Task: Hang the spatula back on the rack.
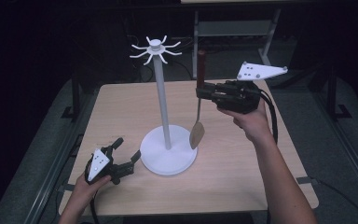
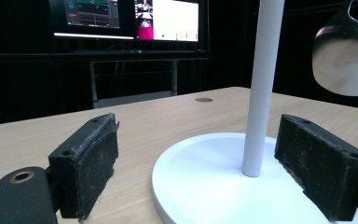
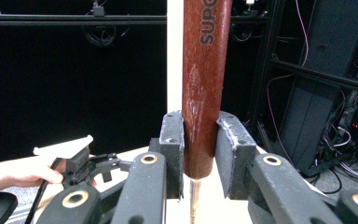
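Spatula (image 1: 198, 107) is hanging upright, handle up, clamped in right gripper (image 1: 200, 92) just beside the rack's (image 1: 161, 93) pole, its hooks higher; left gripper (image 1: 125, 156) is resting with jaws apart at the base

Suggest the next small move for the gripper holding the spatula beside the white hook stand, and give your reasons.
Probably lift the spatula a little higher. The right gripper is shut on its brown handle, holding it upright, but the handle's top still sits below the stand's hooks. The left gripper, jaws open, rests at the base.
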Action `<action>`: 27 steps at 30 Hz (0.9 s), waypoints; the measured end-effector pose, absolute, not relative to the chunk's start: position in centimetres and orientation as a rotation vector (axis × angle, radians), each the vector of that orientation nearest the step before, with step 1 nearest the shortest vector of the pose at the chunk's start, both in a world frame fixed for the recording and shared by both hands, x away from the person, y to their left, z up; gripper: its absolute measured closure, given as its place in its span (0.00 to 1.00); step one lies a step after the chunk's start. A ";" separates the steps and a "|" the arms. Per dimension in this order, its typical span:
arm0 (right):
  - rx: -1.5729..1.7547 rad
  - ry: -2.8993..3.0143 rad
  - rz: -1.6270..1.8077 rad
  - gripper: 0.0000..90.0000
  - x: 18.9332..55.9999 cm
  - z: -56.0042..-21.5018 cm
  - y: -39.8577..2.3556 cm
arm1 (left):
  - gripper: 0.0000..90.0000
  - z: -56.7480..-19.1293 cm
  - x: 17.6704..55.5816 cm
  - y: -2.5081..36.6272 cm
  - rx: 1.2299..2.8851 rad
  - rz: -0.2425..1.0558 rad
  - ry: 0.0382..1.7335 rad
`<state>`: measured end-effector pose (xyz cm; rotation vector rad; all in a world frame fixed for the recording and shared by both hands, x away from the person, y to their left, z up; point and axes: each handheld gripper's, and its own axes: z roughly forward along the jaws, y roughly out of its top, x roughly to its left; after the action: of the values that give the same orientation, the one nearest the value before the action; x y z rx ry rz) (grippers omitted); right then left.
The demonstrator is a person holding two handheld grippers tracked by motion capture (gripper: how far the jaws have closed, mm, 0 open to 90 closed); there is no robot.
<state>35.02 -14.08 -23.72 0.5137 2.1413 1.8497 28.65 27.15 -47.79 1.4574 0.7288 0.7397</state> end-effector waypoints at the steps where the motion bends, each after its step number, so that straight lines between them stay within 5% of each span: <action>1: 0.507 2.143 1.848 0.81 35.1 -23.6 -13.9 | 0.14 -47.8 28.7 27.1 1.458 0.740 0.728; 27: 0.474 2.175 1.840 0.81 36.7 -22.4 -10.8 | 0.14 -47.8 28.7 27.1 1.457 0.740 0.729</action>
<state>36.68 -10.77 -22.45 0.4737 2.1746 1.8402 28.65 27.15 -47.79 1.4573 0.7287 0.7397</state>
